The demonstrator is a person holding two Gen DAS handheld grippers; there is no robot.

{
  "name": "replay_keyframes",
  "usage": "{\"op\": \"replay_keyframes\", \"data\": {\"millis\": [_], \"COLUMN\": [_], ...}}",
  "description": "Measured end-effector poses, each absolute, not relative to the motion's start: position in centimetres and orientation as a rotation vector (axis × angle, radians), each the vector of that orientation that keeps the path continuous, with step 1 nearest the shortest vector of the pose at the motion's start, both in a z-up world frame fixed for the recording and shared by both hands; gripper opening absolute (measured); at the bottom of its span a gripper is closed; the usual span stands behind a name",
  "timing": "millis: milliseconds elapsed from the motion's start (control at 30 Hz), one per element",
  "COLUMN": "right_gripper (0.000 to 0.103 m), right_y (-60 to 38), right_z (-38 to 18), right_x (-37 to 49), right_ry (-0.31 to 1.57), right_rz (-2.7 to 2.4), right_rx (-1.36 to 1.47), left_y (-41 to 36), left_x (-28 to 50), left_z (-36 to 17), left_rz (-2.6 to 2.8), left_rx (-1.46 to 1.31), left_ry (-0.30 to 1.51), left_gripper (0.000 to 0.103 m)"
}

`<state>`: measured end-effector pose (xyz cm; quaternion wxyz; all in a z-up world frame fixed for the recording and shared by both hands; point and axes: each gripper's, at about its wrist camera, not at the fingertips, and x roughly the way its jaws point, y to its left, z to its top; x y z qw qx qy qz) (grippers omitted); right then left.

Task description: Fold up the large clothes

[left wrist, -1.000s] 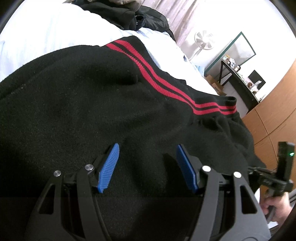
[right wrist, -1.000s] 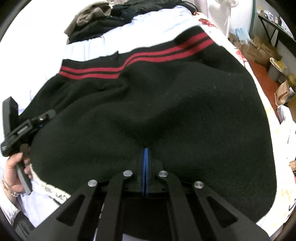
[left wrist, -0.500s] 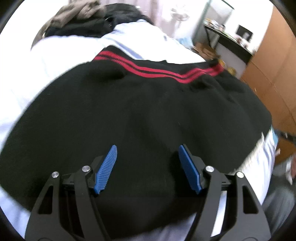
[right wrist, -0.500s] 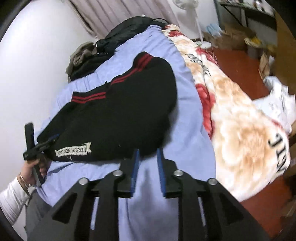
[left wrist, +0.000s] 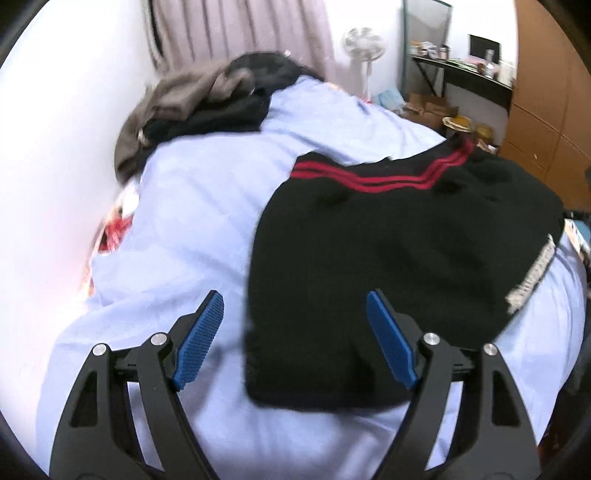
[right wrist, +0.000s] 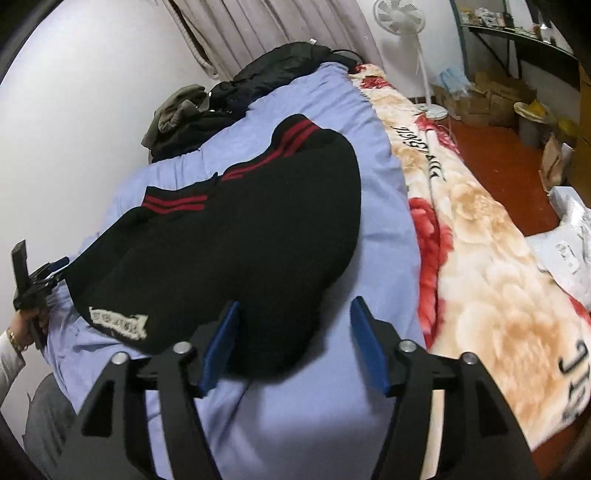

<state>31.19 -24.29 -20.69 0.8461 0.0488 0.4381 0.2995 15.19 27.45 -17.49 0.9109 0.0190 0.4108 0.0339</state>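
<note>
A black knit sweater (left wrist: 399,258) with red stripes lies folded on the light blue bedsheet (left wrist: 192,229). It also shows in the right wrist view (right wrist: 240,240), with a white label near its lower left edge. My left gripper (left wrist: 295,339) is open and empty, raised above the sweater's near left corner. My right gripper (right wrist: 295,343) is open and empty, raised above the sweater's near right edge. The left gripper also shows in the right wrist view (right wrist: 40,277) at the far left, by the sweater's left end, its jaws too small to judge there.
A heap of dark and grey clothes (right wrist: 221,92) lies at the bed's far end by the wall. A floral blanket (right wrist: 480,258) covers the bed's right side. A standing fan (right wrist: 399,18), boxes (right wrist: 491,92) and a desk (left wrist: 465,74) stand beyond on the red floor.
My right gripper let go of the sweater, opened and drew back. My left gripper, open throughout, lifted away and drew back to the left. The sweater stays folded on the sheet.
</note>
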Motion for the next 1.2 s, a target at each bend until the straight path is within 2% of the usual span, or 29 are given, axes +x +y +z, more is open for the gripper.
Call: {"op": "replay_keyframes", "data": {"millis": [100,200,233,300,400,433,733,900,1033,1133,1167,1200], "right_gripper": [0.071,0.07,0.065,0.064,0.074,0.074,0.077,0.078,0.078,0.077,0.073,0.052], "right_y": [-24.2,-24.3,-24.1,-22.9,-20.8,-20.6,-19.5,-18.1,-16.5,-14.4,-14.2,-14.4], "right_z": [-21.1,-21.0,-20.5,-18.9,-17.8,-17.7,-20.3,-19.7,-21.3,-22.0,-21.9,-22.0], "right_x": [32.1,32.4,32.0,30.6,29.1,29.1,33.5,34.8,36.7,37.2,37.5,38.0], "right_ry": [0.915,0.938,0.943,0.925,0.915,0.904,0.938,1.069,1.154,1.224,1.254,1.298], "right_rz": [0.681,0.74,0.777,0.831,0.852,0.854,0.879,1.088,1.114,1.059,1.031,0.98], "right_rx": [0.098,0.122,0.122,0.05,-0.093,-0.098,0.1,0.222,0.206,0.156,0.167,0.177], "left_y": [29.6,30.4,30.0,28.5,26.3,26.1,24.8,25.8,26.7,25.7,25.8,26.2], "left_x": [16.6,17.3,17.4,16.9,15.5,15.2,19.8,21.8,22.7,22.7,22.7,23.0], "left_z": [-19.1,-20.3,-20.3,-20.1,-19.4,-19.3,-21.4,-21.8,-23.2,-23.3,-23.3,-23.4], "left_rz": [0.03,-0.089,-0.138,-0.213,-0.27,-0.286,-0.389,-0.476,-0.504,-0.475,-0.459,-0.392], "left_rx": [-0.05,-0.137,-0.136,-0.098,0.008,0.008,-0.06,-0.186,-0.307,-0.266,-0.281,-0.286], "left_ry": [0.909,0.955,0.967,0.983,0.965,0.959,1.063,1.063,1.079,1.097,1.11,1.155], "left_gripper": [0.078,0.078,0.078,0.078,0.08,0.08,0.081,0.079,0.079,0.079,0.073,0.038]}}
